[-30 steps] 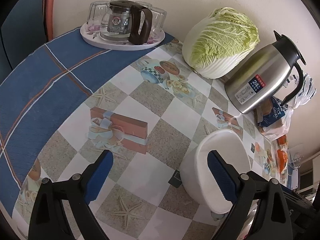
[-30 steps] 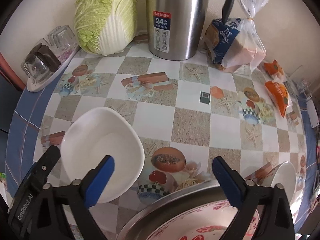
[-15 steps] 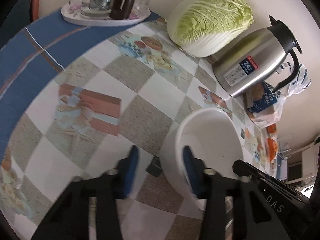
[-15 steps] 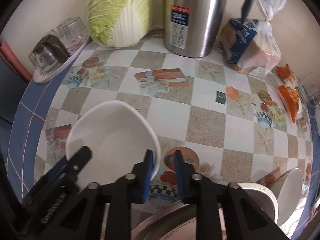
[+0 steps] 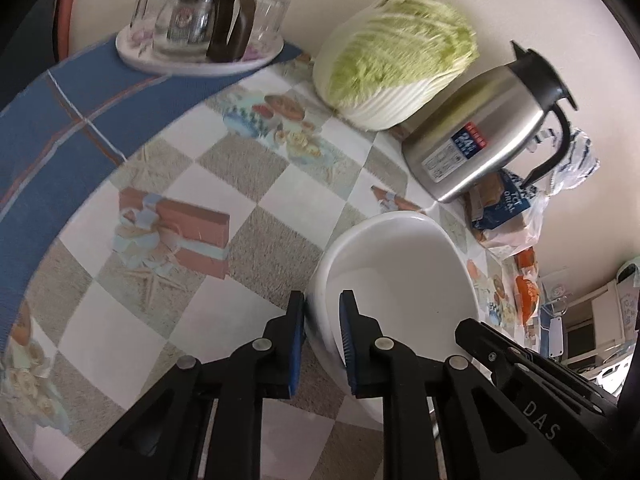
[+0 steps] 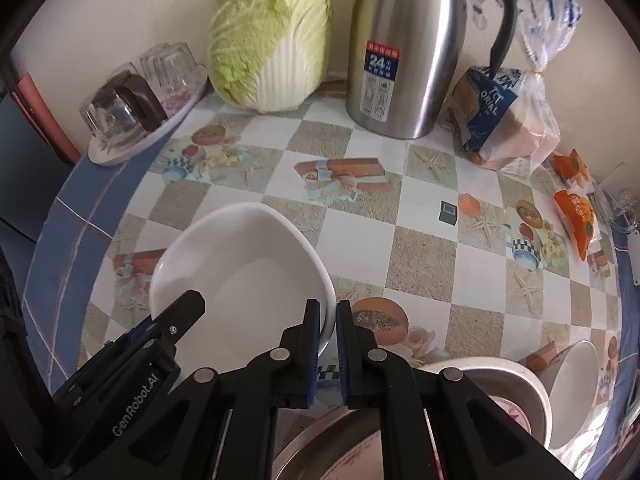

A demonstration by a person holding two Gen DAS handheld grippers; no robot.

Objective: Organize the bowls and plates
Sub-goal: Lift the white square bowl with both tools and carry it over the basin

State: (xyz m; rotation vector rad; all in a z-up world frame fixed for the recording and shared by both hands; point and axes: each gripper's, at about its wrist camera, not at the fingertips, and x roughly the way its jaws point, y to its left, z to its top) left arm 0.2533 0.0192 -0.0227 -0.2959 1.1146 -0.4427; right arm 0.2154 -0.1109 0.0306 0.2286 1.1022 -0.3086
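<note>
A white squarish bowl (image 5: pixel 400 276) sits on the patterned tablecloth. My left gripper (image 5: pixel 322 312) is shut on its left rim, one finger inside and one outside. The same bowl (image 6: pixel 240 272) shows in the right wrist view, where my right gripper (image 6: pixel 328 316) is shut on its right rim. The left gripper's black body (image 6: pixel 160 336) reaches in over the bowl's left side. A metal basin holding a patterned plate (image 6: pixel 360 452) lies just below my right gripper, with a second white bowl (image 6: pixel 572 392) on edge at its right.
A cabbage (image 6: pixel 272 36) and a steel thermos jug (image 6: pixel 404 48) stand at the back wall. A bread bag (image 6: pixel 508 120) and orange snack packets (image 6: pixel 576 208) lie at the right. A tray with a glass teapot and glasses (image 5: pixel 200 28) stands at the back left.
Both grippers went from wide open to shut on opposite rims of the white bowl. Both cameras moved in closer to it.
</note>
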